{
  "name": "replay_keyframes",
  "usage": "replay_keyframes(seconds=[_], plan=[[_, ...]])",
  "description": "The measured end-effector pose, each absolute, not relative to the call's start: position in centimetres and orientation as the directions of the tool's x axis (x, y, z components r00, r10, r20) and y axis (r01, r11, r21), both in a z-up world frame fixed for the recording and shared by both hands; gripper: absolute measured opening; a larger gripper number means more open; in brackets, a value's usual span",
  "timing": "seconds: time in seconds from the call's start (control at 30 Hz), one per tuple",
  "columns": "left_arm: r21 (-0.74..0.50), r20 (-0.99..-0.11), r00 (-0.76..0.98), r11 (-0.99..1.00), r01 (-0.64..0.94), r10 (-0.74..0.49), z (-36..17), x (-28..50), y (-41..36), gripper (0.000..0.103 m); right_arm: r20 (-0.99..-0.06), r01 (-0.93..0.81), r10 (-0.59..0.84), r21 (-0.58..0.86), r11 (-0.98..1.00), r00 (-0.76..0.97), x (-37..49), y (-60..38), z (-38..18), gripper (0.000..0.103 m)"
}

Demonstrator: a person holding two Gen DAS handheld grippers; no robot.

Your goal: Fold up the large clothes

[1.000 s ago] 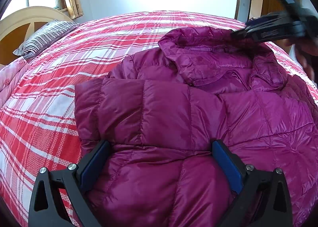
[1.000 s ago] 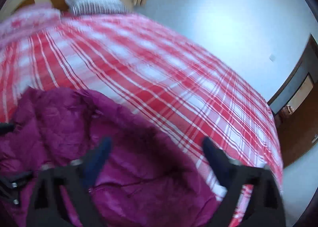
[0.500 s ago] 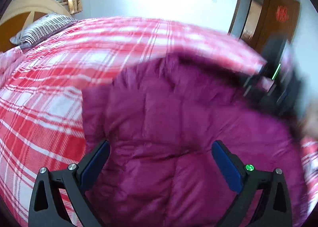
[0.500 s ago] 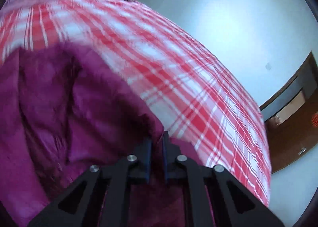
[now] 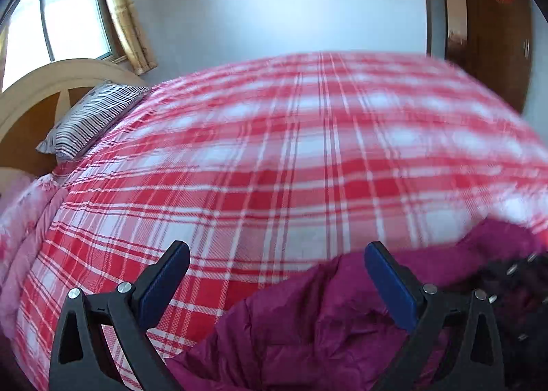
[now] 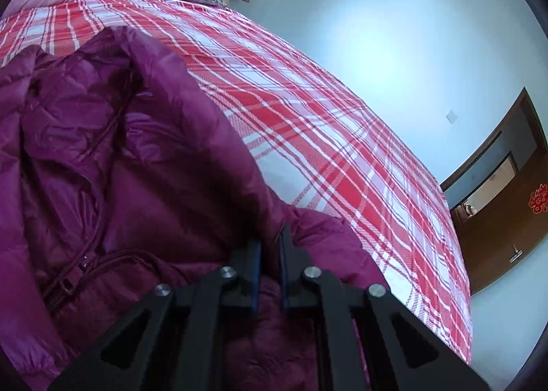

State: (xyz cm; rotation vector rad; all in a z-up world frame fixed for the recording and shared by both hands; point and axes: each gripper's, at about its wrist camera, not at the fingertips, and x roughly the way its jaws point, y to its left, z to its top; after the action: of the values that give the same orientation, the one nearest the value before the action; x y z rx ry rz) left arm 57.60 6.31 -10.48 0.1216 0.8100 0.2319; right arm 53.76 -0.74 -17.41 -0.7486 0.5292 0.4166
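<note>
A magenta quilted puffer jacket [image 6: 113, 158] lies on the red and white plaid bed cover [image 6: 328, 137]. My right gripper [image 6: 270, 240] is shut on a fold at the jacket's right edge, with cloth bunched around the blue pads. In the left wrist view the jacket [image 5: 325, 322] fills only the lower right. My left gripper [image 5: 274, 254] stands open above the plaid cover [image 5: 274, 158] with nothing between its fingers; its right finger [image 5: 387, 281] is over the jacket's edge. Part of the other gripper's dark body [image 5: 513, 288] shows at the right edge.
A striped pillow [image 5: 89, 117] leans on the curved wooden headboard [image 5: 58, 76] at the far left, beside a pink floral quilt [image 5: 20, 213]. A window [image 5: 61, 21] is above it. A brown door [image 6: 507, 206] stands past the bed's far right side.
My right gripper went from open to shut on the jacket's edge. My left gripper swung left and up off the jacket, so bare plaid cover now fills its view.
</note>
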Motion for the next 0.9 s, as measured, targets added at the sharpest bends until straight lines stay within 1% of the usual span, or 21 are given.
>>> replay_keyframes(seconds=[0.07,0.1,0.17,0.2,0.27,0.3,0.33,0.37,0.43,0.47,0.5,0.53,0.63,0.7,0.77,0.83,0.9], plan=[[0.268,-0.727,0.617,0.952,-0.15,0.302,-13.0,57.1,6.1,0.102,-0.586,-0.534,0.177,-0.517,0.669,0.79,53.6,-0.9,-17.4,0.011],[0.286,-0.75,0.587,0.95,-0.124,0.303,-14.8,56.8,5.9,0.102,-0.588,-0.537,0.185,-0.508,0.673,0.788,53.6,-1.1,-17.3,0.011],[0.263,-0.774,0.571,0.959,-0.103,0.273,-16.5,56.2,6.0,0.102,-0.595,-0.547,0.2,-0.488,0.68,0.779,53.7,-1.3,-17.2,0.011],[0.235,-0.766,0.587,0.964,-0.121,0.261,-16.5,55.9,6.5,0.102,-0.599,-0.554,0.206,-0.481,0.68,0.774,53.7,-1.4,-17.2,0.011],[0.187,-0.779,0.58,0.971,-0.147,0.238,-16.7,55.8,7.2,0.102,-0.605,-0.565,0.218,-0.473,0.676,0.766,53.6,-1.4,-17.0,0.012],[0.179,-0.78,0.581,0.972,-0.15,0.233,-16.7,55.8,7.3,0.102,-0.611,-0.579,0.233,-0.46,0.673,0.757,53.5,-1.6,-16.7,0.015],[0.18,-0.778,0.583,0.972,-0.15,0.234,-16.7,55.8,7.3,0.102,-0.62,-0.594,0.25,-0.441,0.673,0.744,53.3,-1.9,-16.3,0.022],[0.18,-0.775,0.587,0.972,-0.15,0.234,-16.7,55.7,7.2,0.102,-0.623,-0.603,0.268,-0.42,0.678,0.735,53.0,-2.3,-15.8,0.026],[0.171,-0.771,0.596,0.974,-0.15,0.227,-16.8,55.4,7.4,0.102,-0.612,-0.62,0.332,-0.345,0.705,0.718,52.1,-3.7,-14.0,0.04],[0.163,-0.771,0.598,0.975,-0.151,0.221,-16.8,55.2,7.6,0.102,-0.604,-0.63,0.381,-0.272,0.727,0.7,51.8,-4.6,-12.5,0.042],[0.157,-0.77,0.599,0.976,-0.152,0.218,-16.9,55.3,7.5,0.102,-0.598,-0.633,0.408,-0.224,0.741,0.69,51.8,-5.2,-11.8,0.044],[0.154,-0.769,0.602,0.976,-0.154,0.216,-16.9,55.3,7.4,0.102,-0.588,-0.621,0.44,-0.142,0.771,0.679,52.2,-6.0,-10.5,0.045],[0.168,-0.76,0.608,0.973,-0.158,0.229,-16.9,55.5,7.2,0.102,-0.597,-0.534,0.453,0.049,0.844,0.662,54.7,-6.8,-8.7,0.046],[0.178,-0.754,0.612,0.971,-0.158,0.238,-16.9,55.5,7.0,0.102,-0.63,-0.482,0.438,0.113,0.869,0.642,56.5,-6.3,-9.0,0.046],[0.181,-0.753,0.612,0.971,-0.158,0.241,-16.8,55.5,7.0,0.102,-0.677,-0.452,0.396,0.105,0.886,0.62,57.4,-5.5,-10.3,0.046],[0.184,-0.747,0.617,0.969,-0.165,0.247,-15.8,54.9,6.9,0.102,-0.729,-0.45,0.334,0.04,0.892,0.597,57.8,-4.5,-12.7,0.046],[0.159,-0.706,0.67,0.973,-0.167,0.23,-14.0,53.8,6.6,0.102,-0.745,-0.467,0.294,-0.026,0.884,0.599,56.9,-4.4,-14.3,0.046]])
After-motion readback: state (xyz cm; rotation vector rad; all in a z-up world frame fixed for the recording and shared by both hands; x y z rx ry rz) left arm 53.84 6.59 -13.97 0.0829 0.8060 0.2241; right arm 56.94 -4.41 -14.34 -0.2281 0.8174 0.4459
